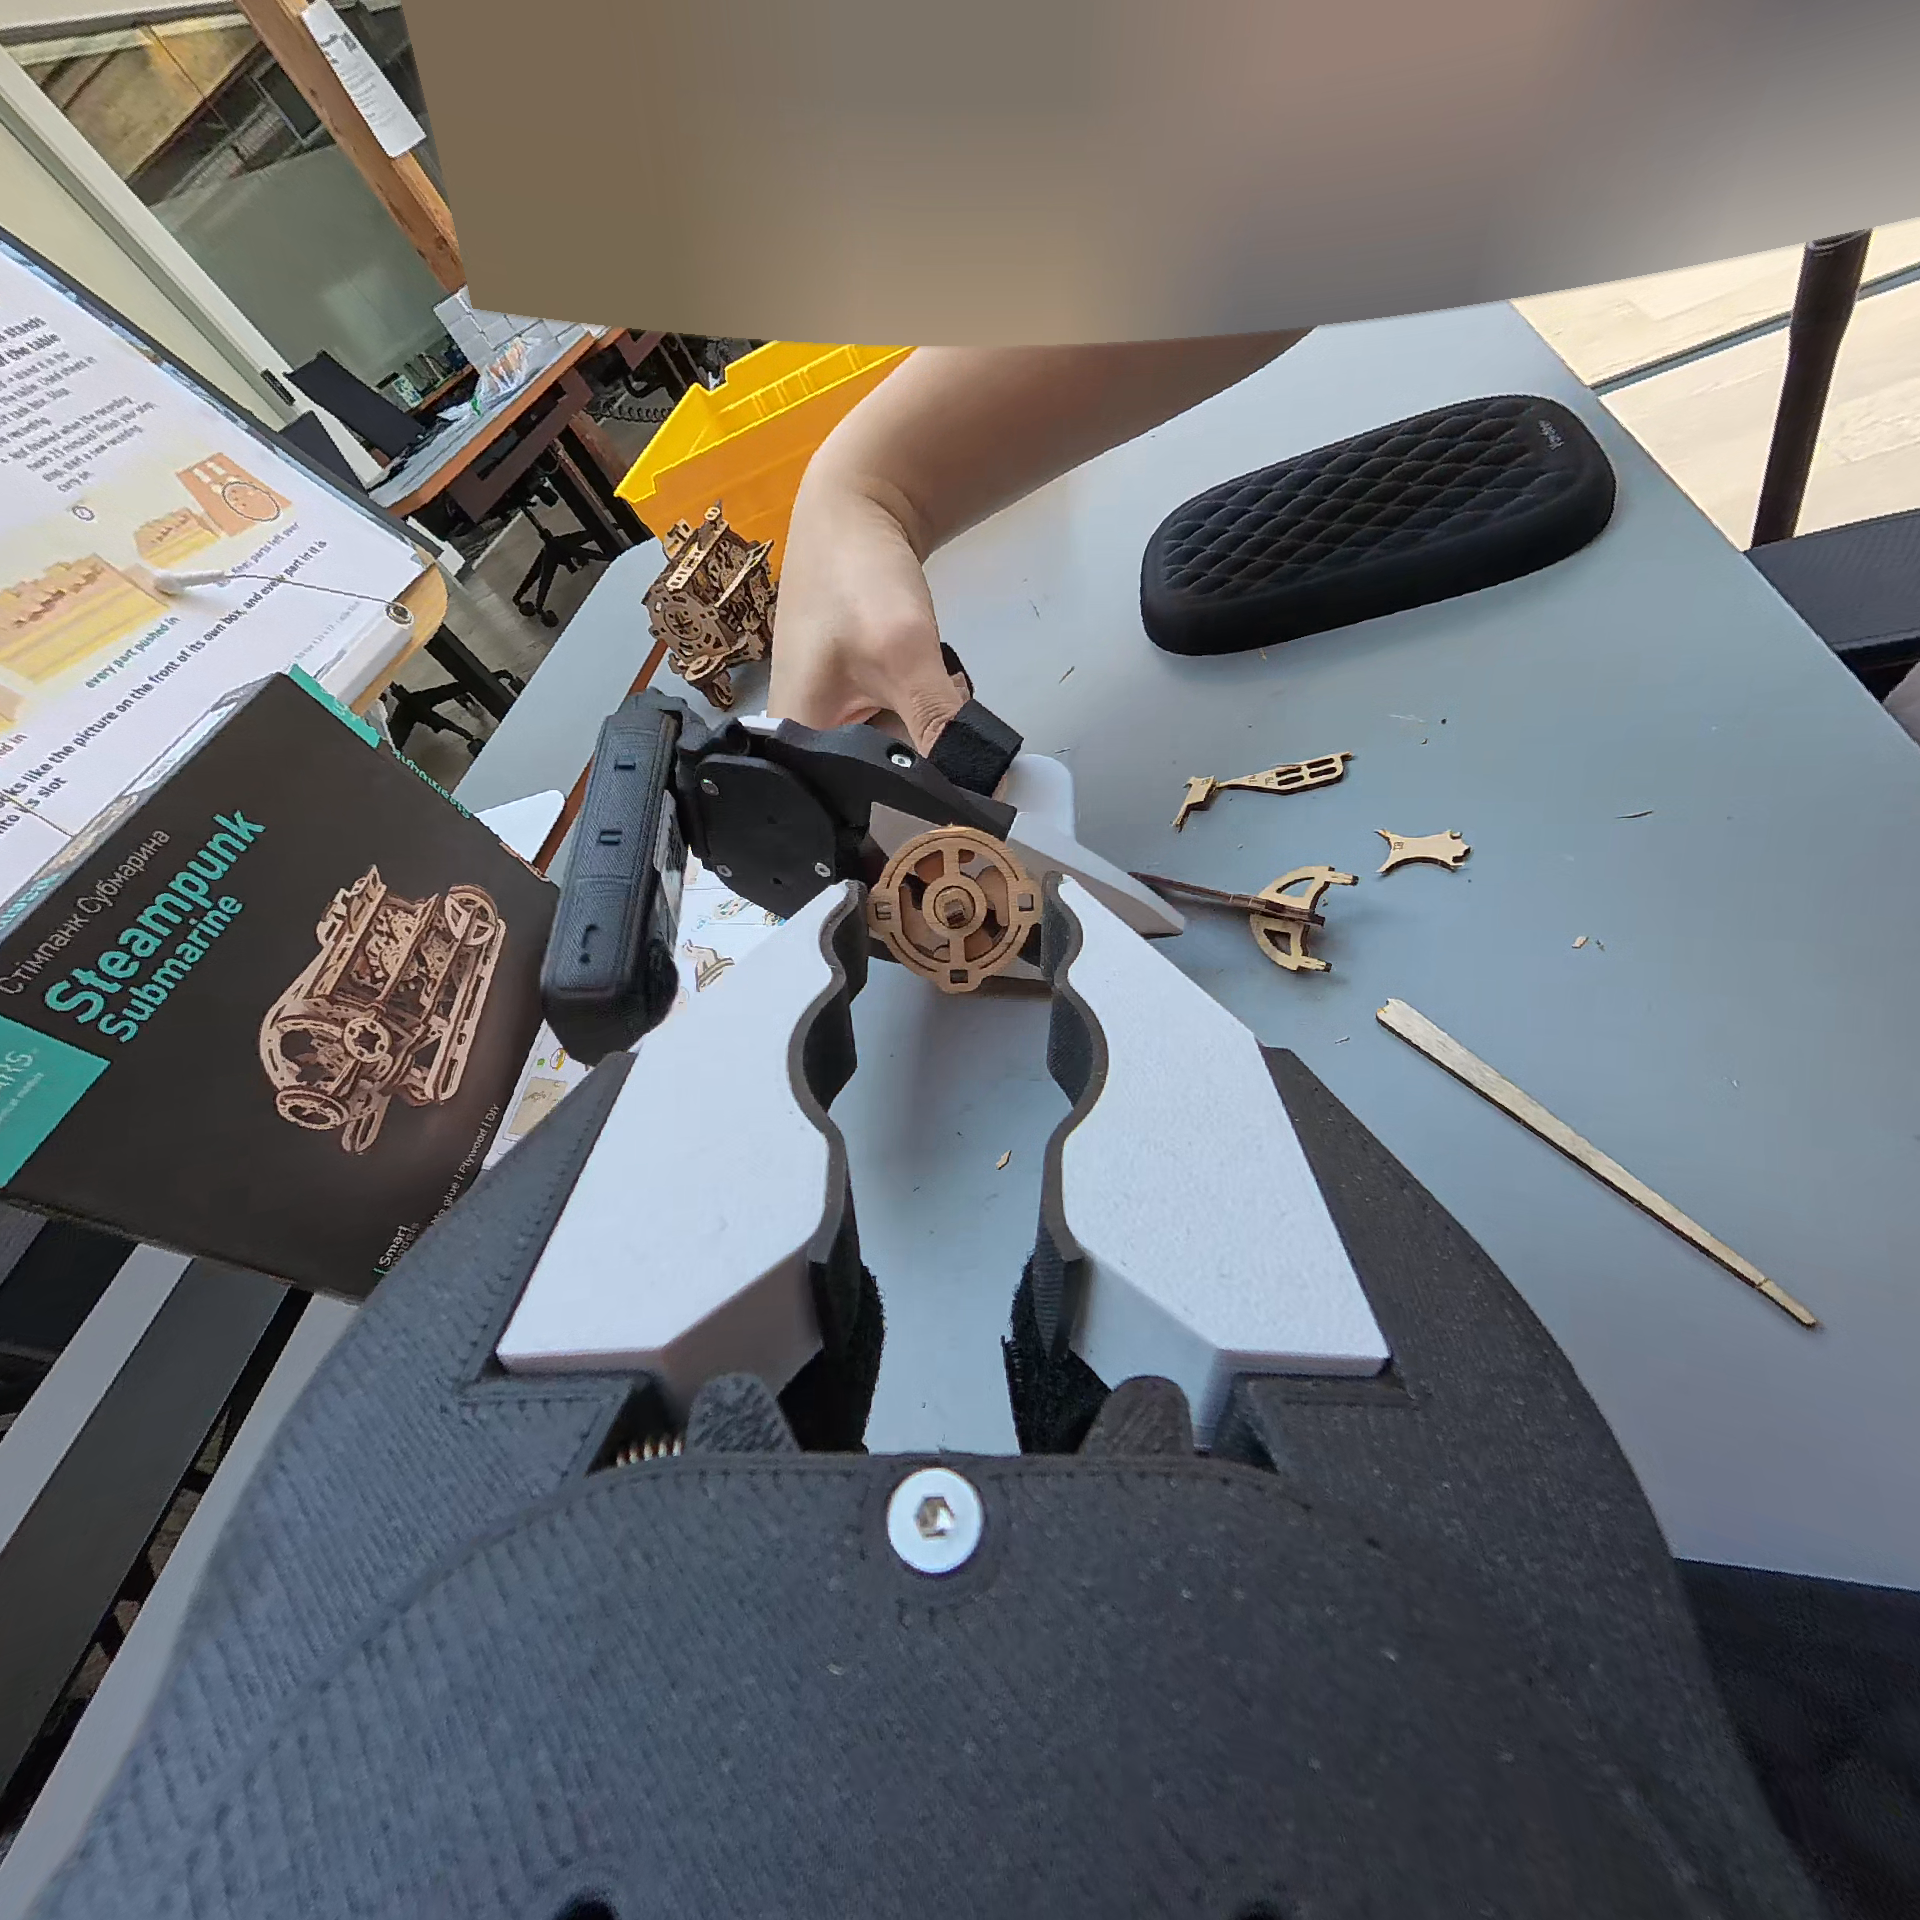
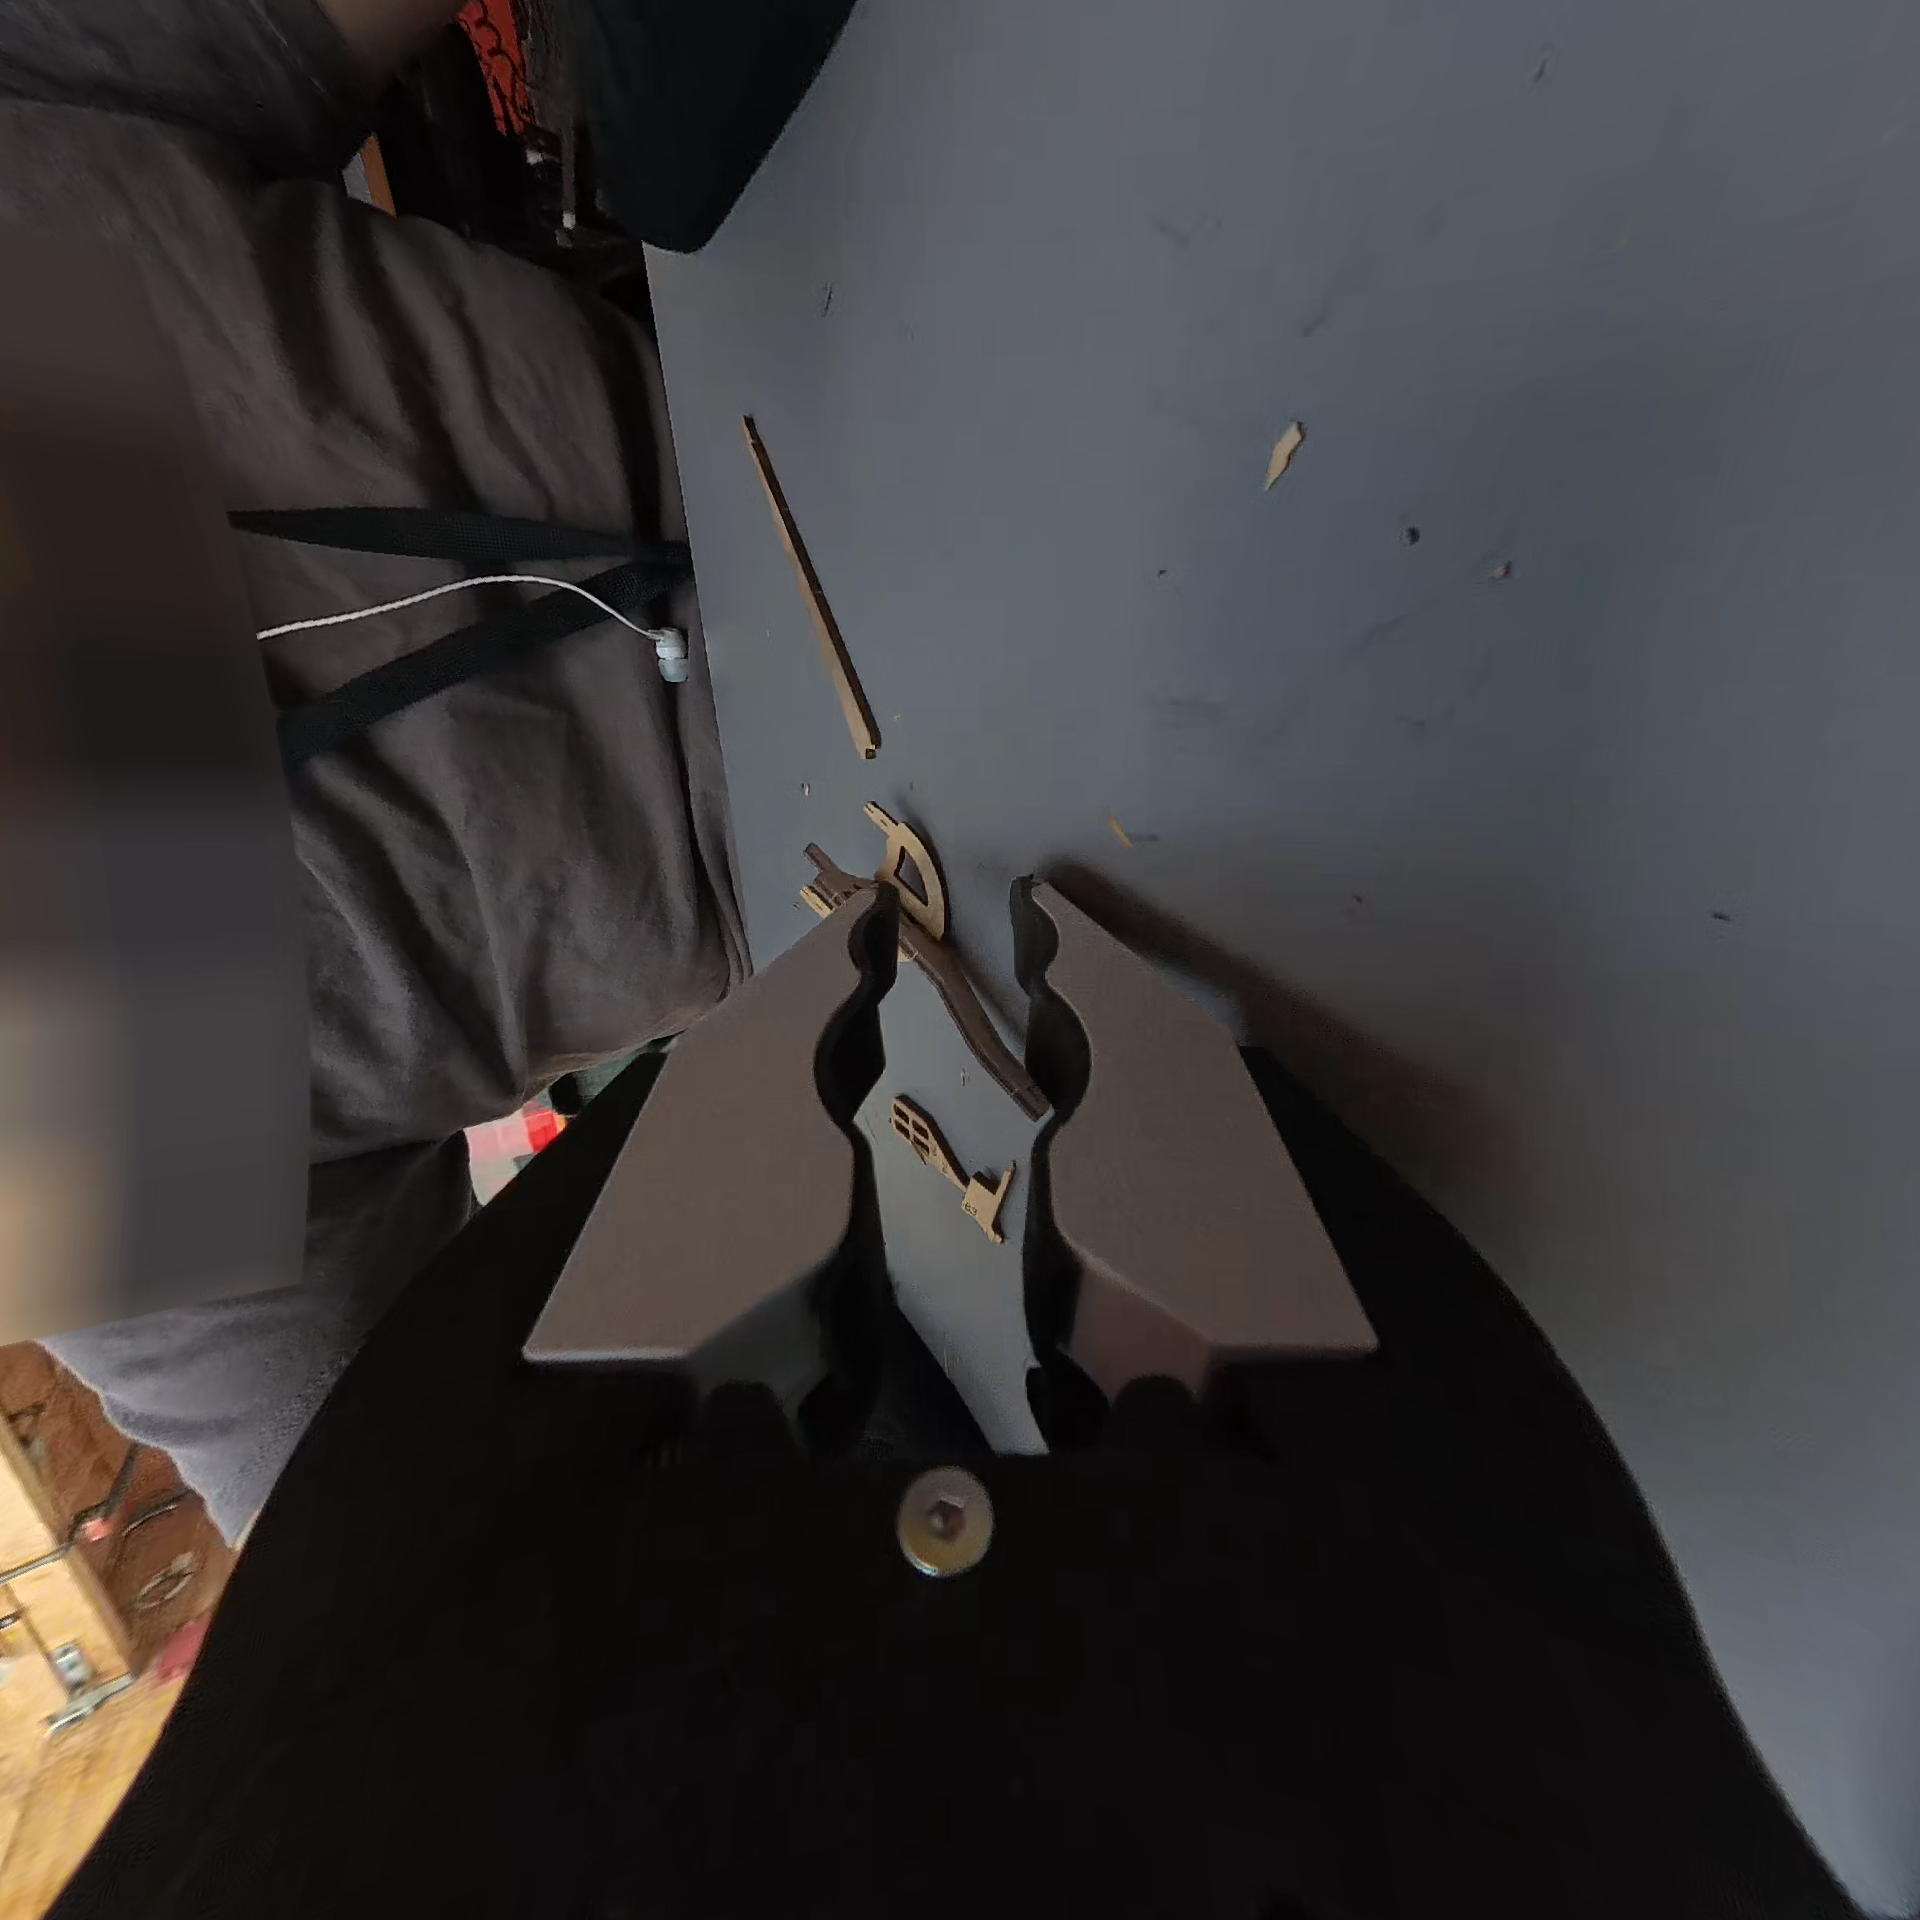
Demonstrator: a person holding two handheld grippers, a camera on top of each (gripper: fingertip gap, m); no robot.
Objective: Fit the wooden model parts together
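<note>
My left gripper (image 1: pixel 951 904) is shut on a round wooden wheel part (image 1: pixel 954 909), held at the fingertips just above the grey table (image 1: pixel 1558 935). My right gripper (image 2: pixel 954 899) is open and low over the table. A wooden half-circle piece on a long stick (image 2: pixel 920 883) lies between its fingertips, close against the left fingertip (image 2: pixel 878 914). A flat slotted wooden piece (image 2: pixel 951 1164) lies on the table under the gap between the fingers. In the left wrist view the right gripper (image 1: pixel 1091 862), held by a hand, sits just behind the wheel and points at the half-circle piece (image 1: pixel 1288 914).
A long wooden strip (image 1: pixel 1590 1153), a slotted piece (image 1: pixel 1262 779) and a small star-like piece (image 1: pixel 1423 850) lie to the right. A black padded rest (image 1: pixel 1371 520) is farther back. A partly built wooden model (image 1: pixel 712 613), a yellow bin (image 1: pixel 758 436), the dark kit box (image 1: pixel 260 987) and an instruction sheet (image 1: pixel 156 520) are at the left. My right fingertips sit around 12 centimeters from my left ones. Measured from the fingertips, the black padded rest (image 1: pixel 1371 520) is 20 centimeters or so from the right gripper and 25 centimeters from the left.
</note>
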